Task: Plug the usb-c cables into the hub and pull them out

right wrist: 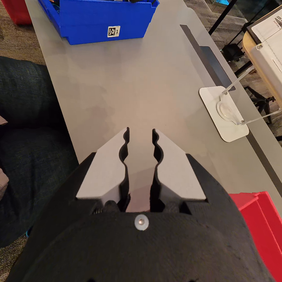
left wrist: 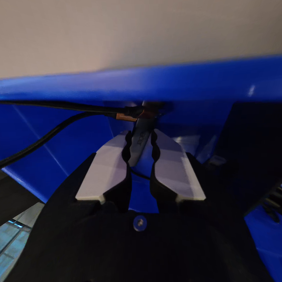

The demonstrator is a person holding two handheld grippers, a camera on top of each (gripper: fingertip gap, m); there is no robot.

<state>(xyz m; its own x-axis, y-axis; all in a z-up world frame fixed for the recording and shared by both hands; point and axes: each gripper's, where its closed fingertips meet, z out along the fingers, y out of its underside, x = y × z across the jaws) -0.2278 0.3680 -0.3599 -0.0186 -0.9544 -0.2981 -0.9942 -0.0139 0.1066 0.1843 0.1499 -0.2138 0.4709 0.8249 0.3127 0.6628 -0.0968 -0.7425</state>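
So the left hand-held gripper [left wrist: 140, 137] is down inside the blue bin [left wrist: 152, 85] and has its fingers pinched on the grey hub [left wrist: 139, 146], a slim flat bar. The hub's long axis runs pretty much straight ahead of that gripper, in line with the fingers, with the far end poking out past the tips. Right there at the far end, two black braided cables [left wrist: 64, 122] come in from the gripper's left, crossways to the hub, and their plugs [left wrist: 129, 114] (one with a copper-coloured collar) sit right at the hub's side. They look plugged in to me, but it's dark and blurry in there, so I can't say for sure.

The right hand-held gripper [right wrist: 140, 131] is spread apart, holding nothing, hovering over bare desk [right wrist: 122, 91]. From its side the bin [right wrist: 99, 21] is well ahead and a bit to its left, well apart from it.

So the left one is way nearer and is basically the anchor. My guess: the right one has to travel into the bin and take a plug from the side, pulling along the cable's line, across the hub.
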